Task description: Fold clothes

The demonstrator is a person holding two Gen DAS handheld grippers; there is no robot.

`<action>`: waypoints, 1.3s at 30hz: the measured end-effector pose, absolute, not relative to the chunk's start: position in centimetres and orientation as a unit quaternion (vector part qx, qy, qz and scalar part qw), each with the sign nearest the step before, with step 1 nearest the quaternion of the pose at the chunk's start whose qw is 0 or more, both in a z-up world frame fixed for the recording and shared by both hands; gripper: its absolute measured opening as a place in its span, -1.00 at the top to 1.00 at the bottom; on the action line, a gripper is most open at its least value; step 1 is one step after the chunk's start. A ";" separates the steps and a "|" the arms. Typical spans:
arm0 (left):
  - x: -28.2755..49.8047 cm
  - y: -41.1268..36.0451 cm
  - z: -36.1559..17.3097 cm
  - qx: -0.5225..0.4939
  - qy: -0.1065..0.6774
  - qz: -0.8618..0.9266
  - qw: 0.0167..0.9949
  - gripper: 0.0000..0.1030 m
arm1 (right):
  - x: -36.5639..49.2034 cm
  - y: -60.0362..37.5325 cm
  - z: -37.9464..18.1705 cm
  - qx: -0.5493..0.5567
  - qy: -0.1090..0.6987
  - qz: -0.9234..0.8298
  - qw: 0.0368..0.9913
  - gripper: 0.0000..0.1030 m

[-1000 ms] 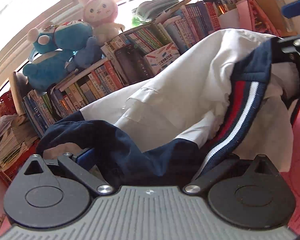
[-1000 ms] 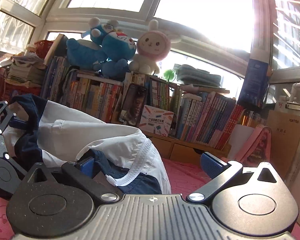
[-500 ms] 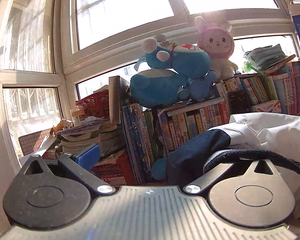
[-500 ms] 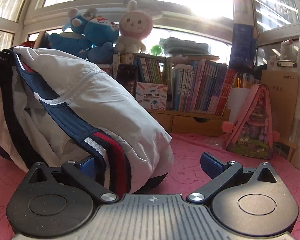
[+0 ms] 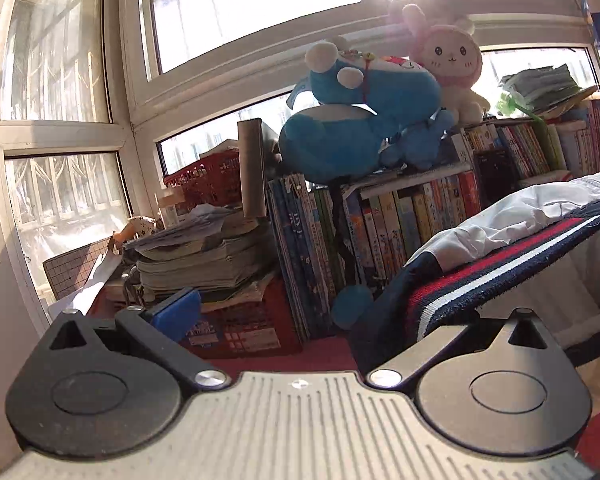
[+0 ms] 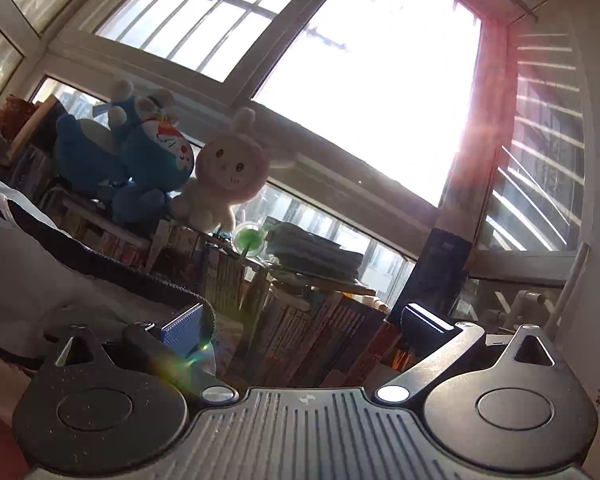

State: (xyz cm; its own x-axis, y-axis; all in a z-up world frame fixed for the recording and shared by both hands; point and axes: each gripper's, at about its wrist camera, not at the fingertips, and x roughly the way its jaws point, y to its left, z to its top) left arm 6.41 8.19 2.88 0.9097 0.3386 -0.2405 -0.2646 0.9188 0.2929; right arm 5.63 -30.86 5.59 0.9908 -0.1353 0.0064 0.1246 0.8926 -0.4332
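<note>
A white and navy jacket with a red, white and navy striped band (image 5: 508, 256) is stretched between my two grippers. In the left wrist view the band lies over the right finger and hides its pad, while the left blue pad (image 5: 176, 312) is bare. My left gripper (image 5: 304, 320) is wide open. In the right wrist view the jacket (image 6: 40, 264) fills the left side and its dark hem drapes over the left pad (image 6: 184, 328). My right gripper (image 6: 300, 328) is wide open and its right pad (image 6: 424, 320) is bare.
A bookshelf (image 5: 400, 220) packed with books runs along the back under the windows. Blue plush toys (image 5: 360, 120) and a pink-hooded plush (image 5: 448, 64) sit on it. A pile of papers (image 5: 204, 256) and a red basket (image 5: 208, 176) stand at the left. The surface below is red.
Both grippers have tilted upward, so the windows fill more of each view. The jacket's striped band now lies across the left gripper's right finger, and the jacket has slid left in the right view.
</note>
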 end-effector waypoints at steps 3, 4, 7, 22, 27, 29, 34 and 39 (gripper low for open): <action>4.5 11.5 -2.0 0.097 0.239 0.183 0.949 -1.00 | 3.9 -35.6 -0.2 -0.233 0.133 -0.137 0.954 -0.63; 3.8 12.4 -3.4 0.086 0.265 0.187 0.942 -1.00 | 3.3 -37.7 -1.6 -0.208 0.175 -0.147 0.951 -0.63; 2.1 13.2 -6.1 0.071 0.312 0.172 0.932 -1.00 | 1.3 -42.3 -3.7 -0.082 0.260 -0.123 0.954 -0.62; 2.2 9.5 0.9 0.054 0.197 0.149 0.967 -1.00 | -5.6 -13.2 -5.6 -0.190 0.142 0.251 0.939 -0.71; 1.4 9.1 2.3 0.057 0.169 0.149 0.973 -1.00 | -4.2 -9.1 -5.1 -0.205 0.113 0.220 0.947 -0.77; 1.3 9.5 1.8 0.059 0.174 0.158 0.970 -1.00 | -3.8 -10.9 -4.7 -0.177 0.113 0.184 0.960 -0.76; 1.4 10.3 -1.3 0.037 0.226 0.148 0.962 -1.00 | -3.0 -18.0 -3.8 -0.106 0.115 0.081 0.984 -0.83; 1.1 8.6 -3.4 0.053 0.232 0.152 0.959 -1.00 | -3.4 -19.9 -5.5 -0.223 0.098 0.028 0.970 -0.87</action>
